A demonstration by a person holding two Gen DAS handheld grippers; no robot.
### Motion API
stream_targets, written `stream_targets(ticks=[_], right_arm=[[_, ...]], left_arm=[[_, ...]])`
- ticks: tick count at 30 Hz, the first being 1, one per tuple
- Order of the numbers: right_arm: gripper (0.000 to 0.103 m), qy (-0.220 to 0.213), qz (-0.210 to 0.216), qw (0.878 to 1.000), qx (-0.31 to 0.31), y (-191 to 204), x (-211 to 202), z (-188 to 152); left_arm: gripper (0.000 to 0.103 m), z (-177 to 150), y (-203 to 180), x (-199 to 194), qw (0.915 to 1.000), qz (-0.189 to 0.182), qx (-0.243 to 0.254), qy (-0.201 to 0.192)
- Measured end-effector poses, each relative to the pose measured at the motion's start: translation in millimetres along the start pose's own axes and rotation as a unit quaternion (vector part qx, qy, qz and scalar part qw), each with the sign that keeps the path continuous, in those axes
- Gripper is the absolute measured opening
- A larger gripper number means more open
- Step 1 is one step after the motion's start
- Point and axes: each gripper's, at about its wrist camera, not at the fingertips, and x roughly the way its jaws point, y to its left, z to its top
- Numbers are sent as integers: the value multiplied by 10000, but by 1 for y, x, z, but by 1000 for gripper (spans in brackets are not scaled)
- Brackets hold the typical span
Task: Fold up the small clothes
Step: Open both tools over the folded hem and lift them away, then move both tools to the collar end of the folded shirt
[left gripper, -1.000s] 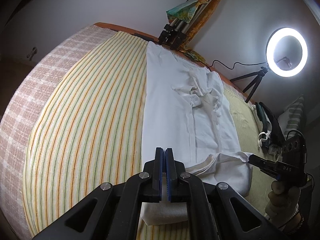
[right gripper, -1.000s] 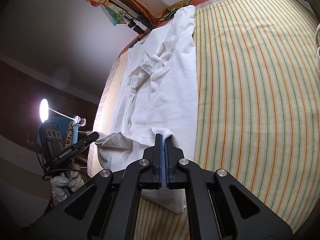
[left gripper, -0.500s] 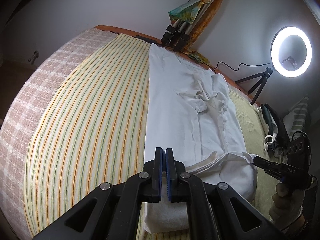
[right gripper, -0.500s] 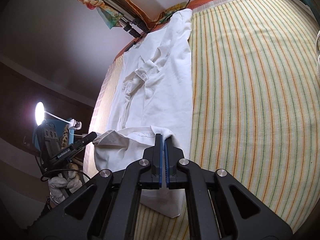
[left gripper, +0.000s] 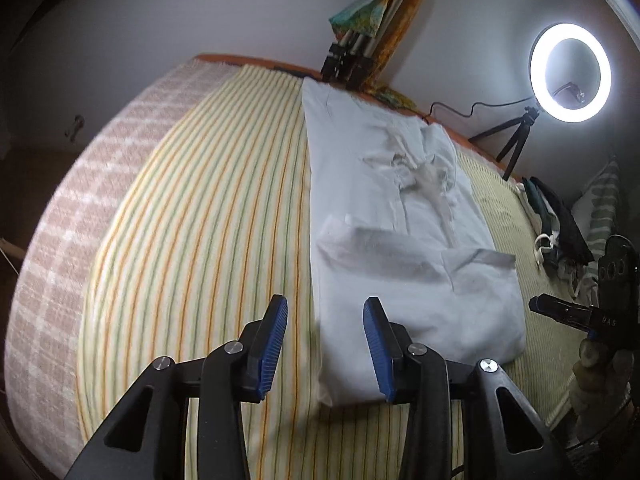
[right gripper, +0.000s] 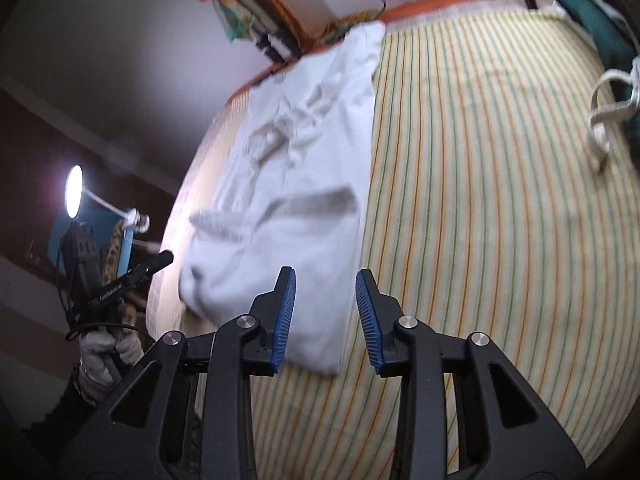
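Observation:
A white garment (left gripper: 384,208) lies lengthwise on the striped bed cover (left gripper: 200,240), its near end folded back over itself into a doubled flap (left gripper: 420,292). It also shows in the right wrist view (right gripper: 304,184). My left gripper (left gripper: 325,340) is open and empty, just above the near left edge of the fold. My right gripper (right gripper: 325,314) is open and empty over the near right corner of the fold. The right gripper shows in the left wrist view (left gripper: 560,310), and the left gripper in the right wrist view (right gripper: 156,262).
A lit ring light (left gripper: 570,72) on a small tripod stands at the far right. A folded tripod with colourful cloth (left gripper: 360,40) leans at the headboard. Dark clothes (left gripper: 556,220) lie at the bed's right side. A white cord (right gripper: 612,112) lies on the cover.
Both grippers were shut on the garment's near end. Both have opened and let it go, and the folded end now rests flat on the garment.

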Motion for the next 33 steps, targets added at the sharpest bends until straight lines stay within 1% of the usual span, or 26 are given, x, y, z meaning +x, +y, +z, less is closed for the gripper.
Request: stream_targets(ticks=[2, 3, 5, 6, 7, 9, 10, 11, 12, 14, 18, 20, 24, 26, 30, 31, 32, 33], right_arm=[[35, 203, 21, 9998, -7, -1, 9, -9], [34, 248, 29, 9997, -9, -1, 12, -12], [28, 300, 20, 9995, -63, 2, 17, -16], [27, 294, -2, 9995, -126, 4, 18, -17], [23, 282, -25, 9994, -186, 7, 19, -17], [17, 254, -131, 9991, -324, 13, 20, -18], [13, 235, -195, 9988, -384, 15, 20, -19], [8, 215, -294, 9983, -460, 18, 20, -19], [7, 207, -320, 9980, -513, 19, 20, -19], [4, 197, -315, 9975, -600, 22, 16, -22], [3, 155, 33, 9974, -701, 29, 1, -24], [3, 183, 43, 9961, -867, 32, 0, -24], [3, 511, -182, 9948, -857, 25, 20, -27], [3, 597, -343, 9932, -934, 23, 25, -28], [3, 644, -551, 9929, -838, 17, 21, -25], [3, 598, -734, 9913, -919, 19, 18, -24], [3, 467, -1027, 9875, -1103, 23, 12, -23], [3, 309, -1248, 9837, -1258, 28, 6, -23]], left_arm=[[36, -8, 4, 5, 9997, -98, -169, 149], [31, -11, 4, 6, 9995, -149, -226, 187], [29, -13, 3, 5, 9992, -225, -279, 148], [24, -12, 2, 3, 9992, -256, -288, 99], [21, -11, 1, 3, 9992, -288, -286, 70], [10, -10, 0, 4, 9992, -288, -259, 47], [7, -10, 0, 4, 9994, -269, -211, 34], [1, -11, -2, 4, 9996, -245, -147, 26], [0, -12, -2, 3, 9997, -232, -99, 29], [0, -14, -1, 0, 9994, -318, -118, 37], [0, -19, 4, -15, 9988, -462, -159, -31], [0, -22, 6, -14, 9993, -372, -86, -11], [0, -28, 9, 2, 9993, -277, -131, 224], [0, -29, 8, 2, 9996, -216, -51, 195], [0, -30, 7, 0, 9998, -46, 50, 196], [1, -31, 7, -3, 9998, 67, 69, 162], [1, -31, 7, -6, 9998, 136, 90, 114], [3, -29, 5, -12, 9998, 178, 121, 15]])
